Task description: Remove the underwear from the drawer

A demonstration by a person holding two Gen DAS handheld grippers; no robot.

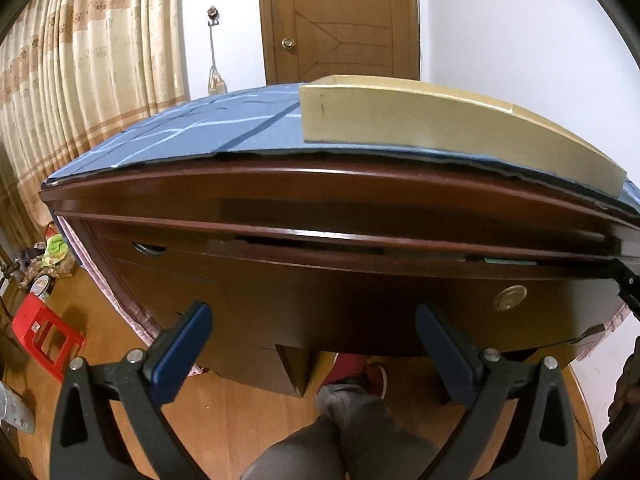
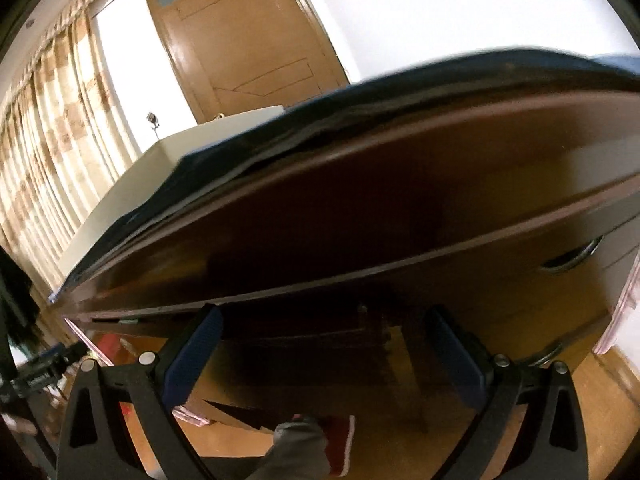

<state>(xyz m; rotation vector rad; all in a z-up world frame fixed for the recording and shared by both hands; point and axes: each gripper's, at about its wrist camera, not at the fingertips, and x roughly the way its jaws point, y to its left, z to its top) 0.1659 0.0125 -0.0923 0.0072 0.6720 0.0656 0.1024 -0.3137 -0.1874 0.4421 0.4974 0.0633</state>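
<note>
A dark brown wooden desk fills both views. Its middle drawer point(image 1: 360, 280) stands slightly ajar, with a thin dark gap along its top and a round brass lock point(image 1: 509, 297) at the right. No underwear shows. My left gripper point(image 1: 312, 320) is open and empty, just in front of the drawer's face. My right gripper point(image 2: 322, 332) is open and empty, close under the desk's front edge point(image 2: 360, 248), at the drawer's underside. The right gripper's black tip also shows at the drawer's right end in the left wrist view point(image 1: 624, 280).
A blue patterned cloth point(image 1: 180, 128) covers the desk top, with a yellow-beige box point(image 1: 440, 120) on it. A side drawer with a recessed handle point(image 1: 149, 248) is on the left. A red stool point(image 1: 44, 336) stands on the wooden floor. My leg and red shoe point(image 1: 352, 372) are below the desk.
</note>
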